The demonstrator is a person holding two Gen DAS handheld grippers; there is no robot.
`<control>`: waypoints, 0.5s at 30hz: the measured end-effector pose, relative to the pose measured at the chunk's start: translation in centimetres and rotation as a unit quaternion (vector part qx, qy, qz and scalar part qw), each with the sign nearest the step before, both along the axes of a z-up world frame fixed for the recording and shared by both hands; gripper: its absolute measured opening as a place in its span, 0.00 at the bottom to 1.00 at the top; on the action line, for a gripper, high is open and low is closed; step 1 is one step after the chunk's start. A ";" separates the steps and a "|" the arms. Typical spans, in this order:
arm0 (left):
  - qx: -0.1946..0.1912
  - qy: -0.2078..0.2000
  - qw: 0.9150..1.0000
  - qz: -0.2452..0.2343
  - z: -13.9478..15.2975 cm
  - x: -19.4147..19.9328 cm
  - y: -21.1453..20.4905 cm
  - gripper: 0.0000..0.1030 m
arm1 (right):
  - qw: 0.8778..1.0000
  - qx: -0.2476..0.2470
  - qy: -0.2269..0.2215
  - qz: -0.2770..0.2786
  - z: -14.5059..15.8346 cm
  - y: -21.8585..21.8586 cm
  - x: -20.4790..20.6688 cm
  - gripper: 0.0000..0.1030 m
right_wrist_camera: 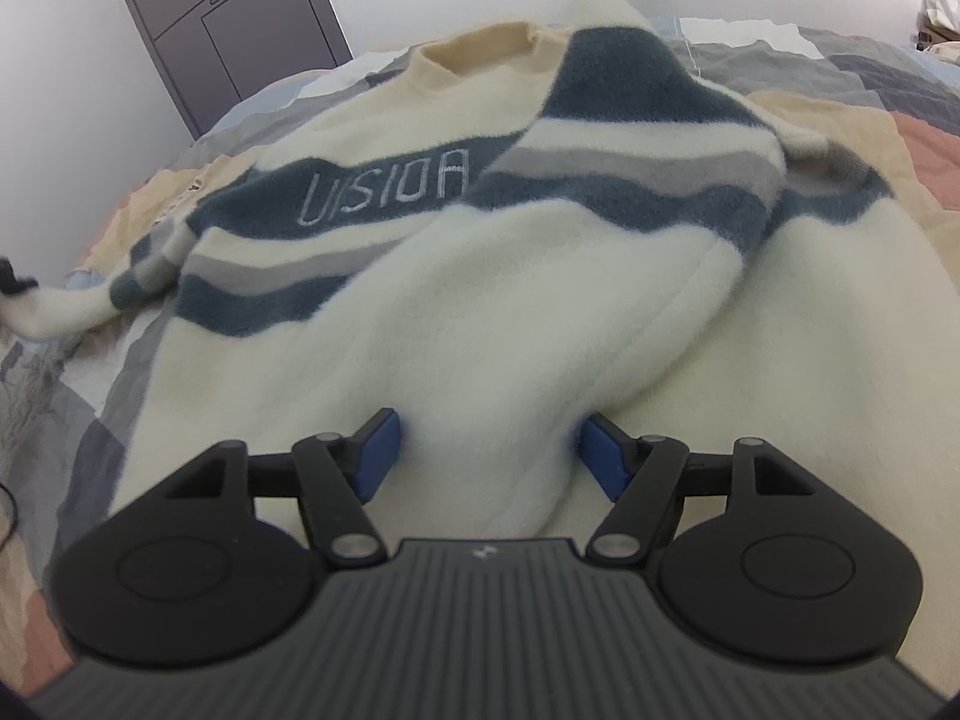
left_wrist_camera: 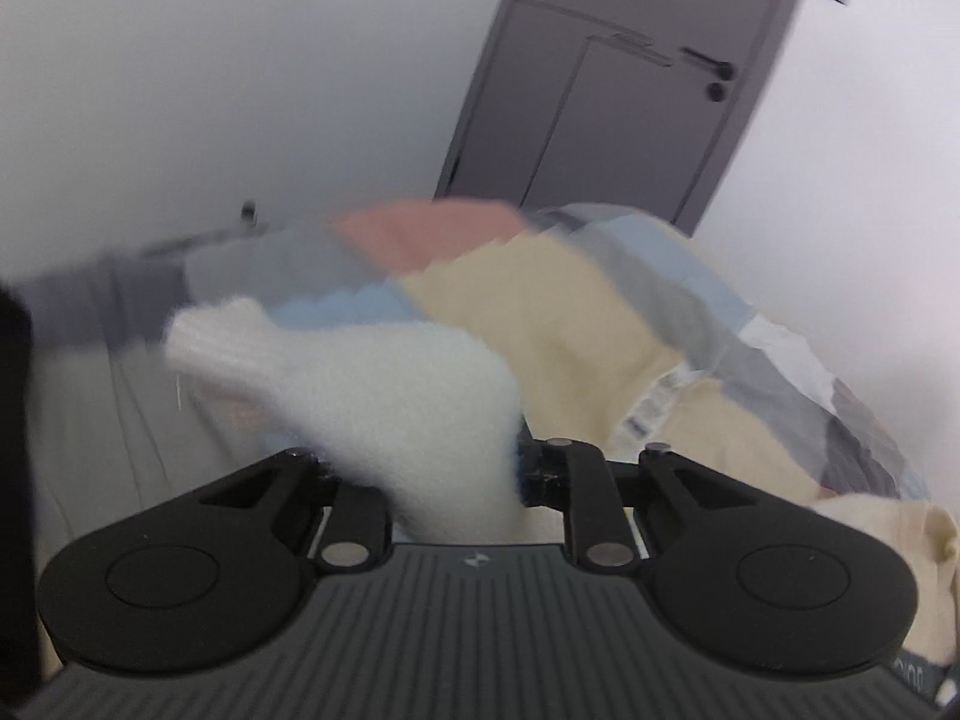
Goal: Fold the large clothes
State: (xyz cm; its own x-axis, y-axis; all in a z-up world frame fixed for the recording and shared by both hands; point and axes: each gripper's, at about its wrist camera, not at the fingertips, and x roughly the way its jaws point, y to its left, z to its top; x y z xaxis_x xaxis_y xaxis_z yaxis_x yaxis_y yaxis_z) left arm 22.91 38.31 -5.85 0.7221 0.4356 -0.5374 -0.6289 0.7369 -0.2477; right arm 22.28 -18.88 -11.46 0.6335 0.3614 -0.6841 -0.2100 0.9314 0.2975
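Observation:
A fluffy cream sweater (right_wrist_camera: 480, 276) with dark blue and grey stripes and stitched lettering lies spread on a patchwork bedspread (right_wrist_camera: 900, 120). One sleeve (right_wrist_camera: 492, 360) is laid diagonally across its body and runs down between the blue pads (right_wrist_camera: 378, 456) of my right gripper (right_wrist_camera: 492, 450). These pads stand wide beside the sleeve and do not squeeze it. In the blurred left wrist view my left gripper (left_wrist_camera: 450, 462) is shut on the other sleeve (left_wrist_camera: 360, 372), whose white ribbed cuff sticks out up and to the left. Its fingertips are hidden by the fabric.
A grey door (right_wrist_camera: 228, 18) with a black handle stands in the white wall beyond the bed and also shows as the door (left_wrist_camera: 600, 120) in the left wrist view. The bedspread (left_wrist_camera: 600, 324) fills that view's middle. Clutter (right_wrist_camera: 942, 12) sits at the far right.

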 end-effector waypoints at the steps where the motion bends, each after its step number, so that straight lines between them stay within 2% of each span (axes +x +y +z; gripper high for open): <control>1: 0.020 -0.001 1.000 -0.012 1.4 0.0 -1.2 0.21 | 1.000 0.004 -0.001 0.000 0.1 -0.2 -0.1 0.67; 4: 0.084 -0.019 0.995 -0.051 5.8 -0.7 -5.4 0.20 | 1.000 0.011 -0.001 -0.009 0.4 -1.1 -0.4 0.66; 6: 0.126 -0.027 0.988 -0.080 8.5 -1.1 -8.7 0.21 | 1.000 0.006 -0.010 -0.019 0.9 -1.8 -0.9 0.66; 10: 0.201 -0.037 0.967 -0.150 12.3 -2.0 -16.5 0.20 | 0.998 0.001 -0.049 -0.031 2.6 -3.3 -2.4 0.66; 13: 0.229 -0.055 0.953 -0.189 13.9 -2.6 -22.6 0.20 | 0.996 -0.021 -0.078 -0.040 3.5 -4.2 -3.4 0.66; 15: 0.238 -0.066 0.944 -0.217 14.3 -2.4 -26.5 0.20 | 0.996 -0.016 -0.080 -0.046 3.8 -5.3 -3.8 0.66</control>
State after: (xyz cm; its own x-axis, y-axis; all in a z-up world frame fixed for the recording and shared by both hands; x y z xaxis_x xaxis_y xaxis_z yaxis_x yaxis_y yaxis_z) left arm 20.51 11.82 8.47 0.9352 0.2525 -0.2483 -0.2288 0.9660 0.1207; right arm 18.44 -24.20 -7.70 0.7644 0.2765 -0.5824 -0.1651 0.9572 0.2376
